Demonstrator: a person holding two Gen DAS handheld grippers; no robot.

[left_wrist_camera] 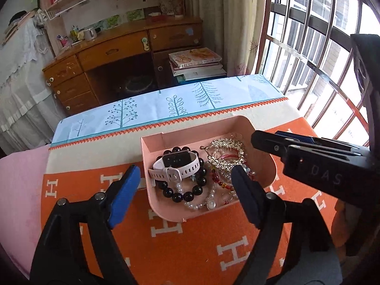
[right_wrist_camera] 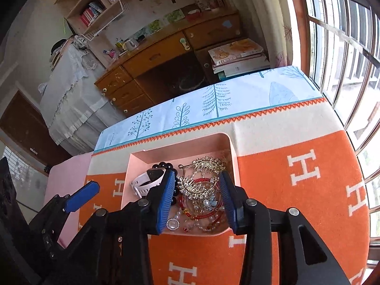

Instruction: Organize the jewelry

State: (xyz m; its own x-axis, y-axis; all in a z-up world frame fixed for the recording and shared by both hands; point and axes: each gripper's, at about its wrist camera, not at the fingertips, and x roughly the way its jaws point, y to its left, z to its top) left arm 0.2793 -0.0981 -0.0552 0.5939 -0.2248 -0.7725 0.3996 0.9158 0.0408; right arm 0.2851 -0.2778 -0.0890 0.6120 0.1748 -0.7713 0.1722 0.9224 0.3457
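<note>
A pink tray (left_wrist_camera: 152, 147) sits on the orange blanket and holds a heap of jewelry. At its left lies a white smartwatch (left_wrist_camera: 175, 166) on a black bead bracelet (left_wrist_camera: 187, 196). Gold rhinestone hair combs (left_wrist_camera: 225, 152), red beads (left_wrist_camera: 220, 182) and a pearl bracelet (left_wrist_camera: 204, 204) fill the right side. My left gripper (left_wrist_camera: 186, 190) hangs open wide above the watch and black beads, holding nothing. My right gripper (right_wrist_camera: 197, 197) is open over the gold combs (right_wrist_camera: 199, 185), its pads apart from them. The tray rim (right_wrist_camera: 234, 156) and watch (right_wrist_camera: 147, 180) show there too.
The orange blanket (left_wrist_camera: 190, 242) with white H letters covers the table, with a blue tree-print cloth (left_wrist_camera: 166, 104) along its far edge. Beyond stand a wooden desk (left_wrist_camera: 114, 54) and a stack of books (left_wrist_camera: 197, 64). A barred window (left_wrist_camera: 308, 47) runs along the right.
</note>
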